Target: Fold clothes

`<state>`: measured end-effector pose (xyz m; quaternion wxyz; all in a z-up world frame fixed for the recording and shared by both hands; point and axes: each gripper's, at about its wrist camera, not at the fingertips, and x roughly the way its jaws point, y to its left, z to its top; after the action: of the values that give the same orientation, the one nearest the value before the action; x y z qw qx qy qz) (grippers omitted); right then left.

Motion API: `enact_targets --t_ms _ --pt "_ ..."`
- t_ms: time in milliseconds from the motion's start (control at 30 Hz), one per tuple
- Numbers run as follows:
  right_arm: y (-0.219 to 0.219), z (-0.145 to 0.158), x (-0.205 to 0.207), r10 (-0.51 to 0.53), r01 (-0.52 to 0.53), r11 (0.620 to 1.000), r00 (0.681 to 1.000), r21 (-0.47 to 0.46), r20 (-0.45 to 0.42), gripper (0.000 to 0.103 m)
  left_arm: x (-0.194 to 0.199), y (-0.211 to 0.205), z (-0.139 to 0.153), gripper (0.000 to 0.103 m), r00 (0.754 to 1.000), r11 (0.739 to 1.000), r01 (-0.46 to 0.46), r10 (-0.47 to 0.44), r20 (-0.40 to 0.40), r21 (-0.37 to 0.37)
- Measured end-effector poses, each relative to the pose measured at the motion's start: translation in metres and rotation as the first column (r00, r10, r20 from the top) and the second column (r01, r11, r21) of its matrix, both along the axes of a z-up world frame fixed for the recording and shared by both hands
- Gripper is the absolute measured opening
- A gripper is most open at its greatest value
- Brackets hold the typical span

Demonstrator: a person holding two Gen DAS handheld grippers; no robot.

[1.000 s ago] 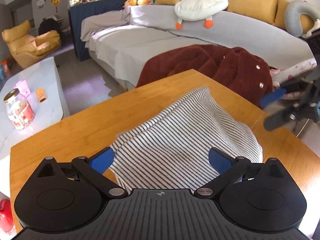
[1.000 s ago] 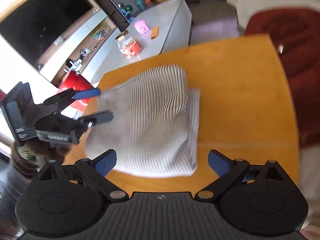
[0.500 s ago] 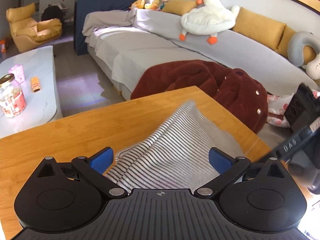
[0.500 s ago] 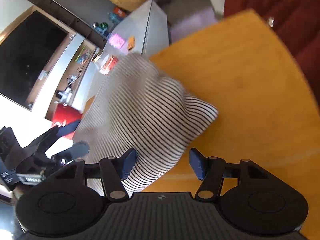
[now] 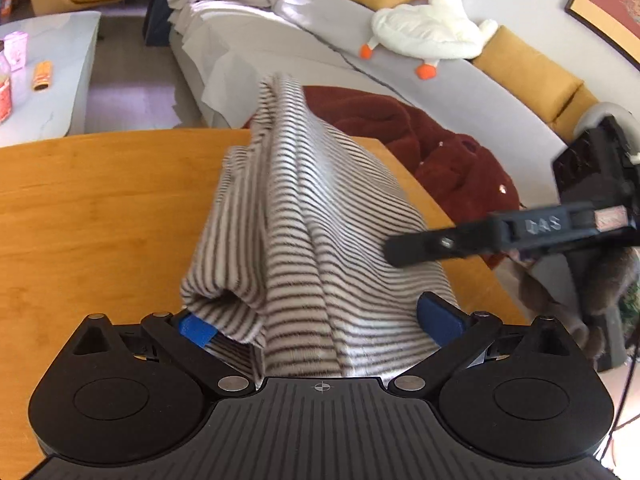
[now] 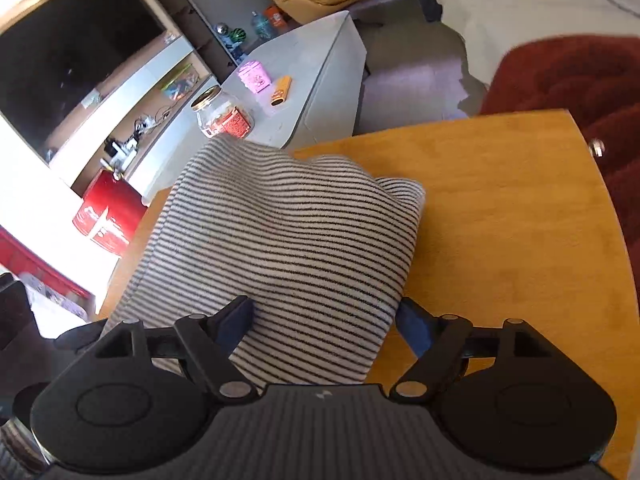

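Striped garment [image 5: 320,216], already doubled into layers, rises off the wooden table [image 5: 100,200] with the left gripper [image 5: 320,320] and right gripper [image 6: 324,316] each half-closed around an edge; carrying or laying it flat seemingly follows.

Striped garment [image 5: 320,240] hides both grippers' jaw tips.
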<state>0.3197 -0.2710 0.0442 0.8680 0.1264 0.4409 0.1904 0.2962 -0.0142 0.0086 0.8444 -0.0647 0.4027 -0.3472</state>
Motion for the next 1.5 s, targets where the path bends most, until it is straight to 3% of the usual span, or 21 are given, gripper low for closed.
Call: enact_targets --t_ms 167,300,367,467,567,633,667,733,800,867,900,933,967,1000,1100,1167,1233,1367,1433,1500 --pt "0.016 0.029 0.0 0.097 -0.064 0.978 0.983 -0.201 0.157 0.085 -0.05 -0.029 -0.005 0.103 0.994 0.991 0.104 -0.106 -0.02 -0.079" --pt "0.018 0.054 -0.04 0.166 -0.08 0.958 0.938 -0.275 0.304 0.092 -0.089 -0.033 0.01 0.103 0.988 0.987 0.15 -0.147 0.05 -0.059" --pt "0.031 0.049 -0.065 0.245 -0.128 0.937 0.905 -0.326 0.347 0.092 -0.098 -0.019 0.019 0.103 0.992 0.996 0.083 -0.081 0.097 -0.013" --pt "0.049 0.043 -0.102 0.362 -0.191 0.894 0.842 -0.406 0.401 0.092 -0.092 0.011 0.024 0.103 0.988 0.993 -0.122 0.121 0.096 0.004" --pt "0.068 0.035 -0.137 0.473 -0.242 0.839 0.768 -0.488 0.432 0.092 -0.078 0.042 0.022 0.103 0.942 0.943 -0.333 0.334 0.043 -0.021" --pt "0.082 0.019 -0.142 0.527 -0.275 0.793 0.756 -0.544 0.387 0.092 -0.072 0.054 0.019 0.103 0.914 0.913 -0.405 0.405 0.002 -0.049" --pt "0.085 0.016 -0.142 0.536 -0.287 0.785 0.759 -0.549 0.37 0.092 -0.07 0.058 0.018 0.1 0.905 0.903 -0.425 0.425 -0.022 -0.066" --pt "0.078 0.025 -0.142 0.519 -0.312 0.813 0.771 -0.491 0.37 0.092 -0.067 0.068 0.021 0.092 0.903 0.898 -0.428 0.424 -0.065 -0.098" --pt "0.065 0.039 -0.143 0.487 -0.311 0.846 0.781 -0.433 0.391 0.091 -0.068 0.068 0.022 0.085 0.913 0.907 -0.408 0.403 -0.067 -0.106" --pt "0.055 0.047 -0.144 0.469 -0.278 0.851 0.784 -0.445 0.407 0.083 -0.068 0.065 0.022 0.082 0.925 0.918 -0.381 0.377 -0.055 -0.114" --pt "0.055 0.045 -0.144 0.471 -0.255 0.837 0.786 -0.484 0.401 0.071 -0.066 0.059 0.021 0.08 0.93 0.922 -0.368 0.363 -0.059 -0.123" --pt "0.054 0.042 -0.142 0.473 -0.235 0.821 0.79 -0.52 0.389 0.044 -0.064 0.053 0.02 0.078 0.935 0.926 -0.355 0.349 -0.066 -0.132" --pt "0.053 0.039 -0.137 0.47 -0.233 0.813 0.803 -0.534 0.366 0.031 -0.062 0.047 0.019 0.077 0.94 0.929 -0.342 0.335 -0.072 -0.142" --pt "0.053 0.042 -0.131 0.458 -0.249 0.831 0.814 -0.498 0.357 0.013 -0.059 0.04 0.017 0.077 0.944 0.932 -0.329 0.32 -0.078 -0.152" --pt "0.052 0.05 -0.115 0.425 -0.291 0.875 0.845 -0.387 0.326 0.012 -0.05 0.017 0.01 0.071 0.959 0.948 -0.28 0.268 -0.095 -0.149" --pt "0.051 0.055 -0.103 0.404 -0.313 0.899 0.863 -0.308 0.302 0.011 -0.046 0.004 0.003 0.054 0.966 0.959 -0.247 0.232 -0.11 -0.14" --pt "0.05 0.06 -0.092 0.385 -0.33 0.916 0.881 -0.226 0.276 0.011 -0.042 -0.003 -0.002 0.048 0.969 0.961 -0.229 0.21 -0.128 -0.155" --pt "0.05 0.067 -0.07 0.356 -0.349 0.934 0.911 -0.073 0.21 0.012 -0.039 -0.008 -0.01 0.048 0.969 0.959 -0.227 0.205 -0.138 -0.172" --pt "0.047 0.044 -0.066 0.35 -0.344 0.937 0.923 -0.068 0.157 0.012 -0.039 -0.008 -0.014 0.049 0.968 0.957 -0.231 0.208 -0.144 -0.174" --pt "0.039 0.041 -0.066 0.338 -0.338 0.941 0.928 -0.031 0.154 0.012 -0.04 -0.008 -0.015 0.049 0.968 0.959 -0.23 0.207 -0.144 -0.166"
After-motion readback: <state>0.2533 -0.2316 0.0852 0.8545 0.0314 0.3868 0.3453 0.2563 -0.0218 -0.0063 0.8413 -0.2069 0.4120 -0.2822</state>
